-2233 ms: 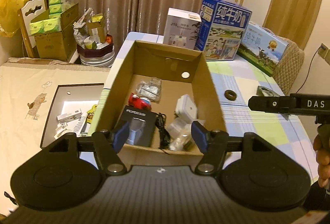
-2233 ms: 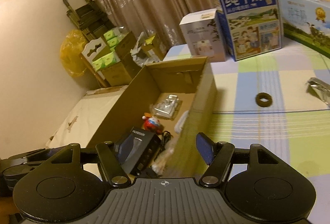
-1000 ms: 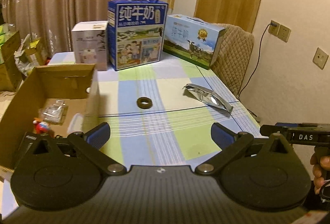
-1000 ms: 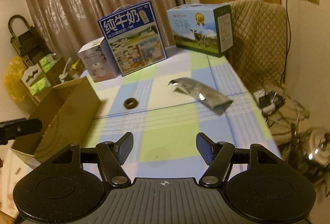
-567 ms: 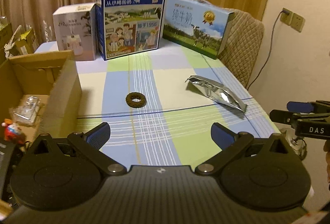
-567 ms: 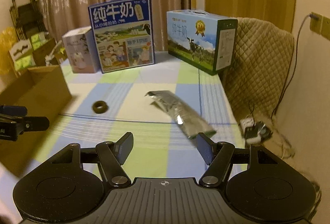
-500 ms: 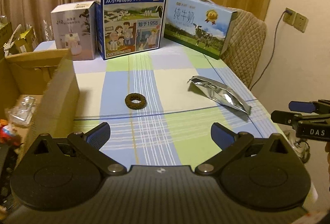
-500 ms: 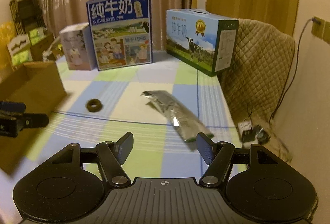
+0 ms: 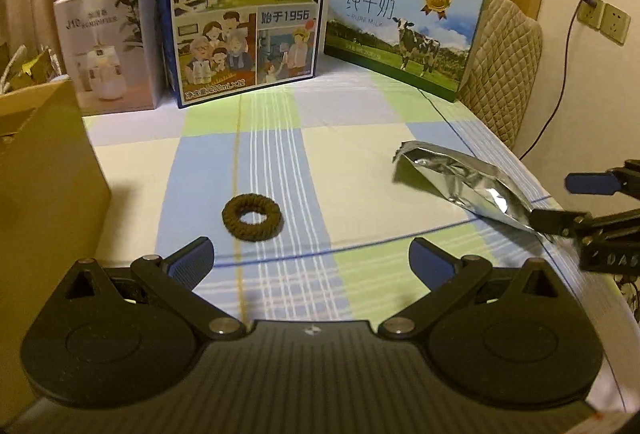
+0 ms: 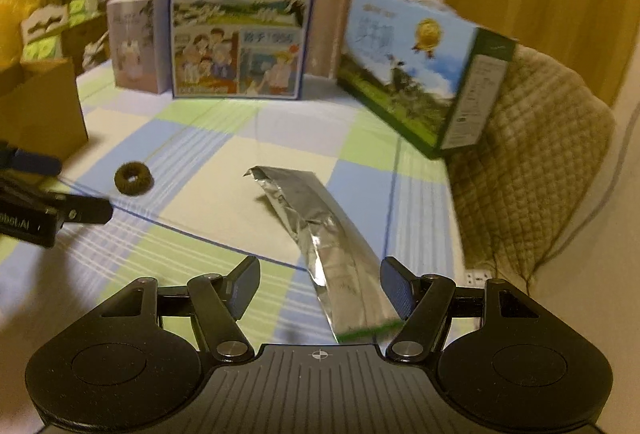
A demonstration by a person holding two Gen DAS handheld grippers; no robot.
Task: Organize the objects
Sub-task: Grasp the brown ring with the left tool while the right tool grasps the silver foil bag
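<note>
Looking along my left gripper (image 9: 311,263), I see its jaws spread wide and holding nothing; a brown hair tie (image 9: 252,212) lies on the checked tablecloth (image 9: 280,138) just ahead of them, a cardboard box (image 9: 44,170) stands at the left, and a silver foil pouch (image 9: 464,183) lies at the right. Along my right gripper (image 10: 320,288), the jaws are also wide open, one on each side of the near end of the pouch (image 10: 320,234) without touching it.
</note>
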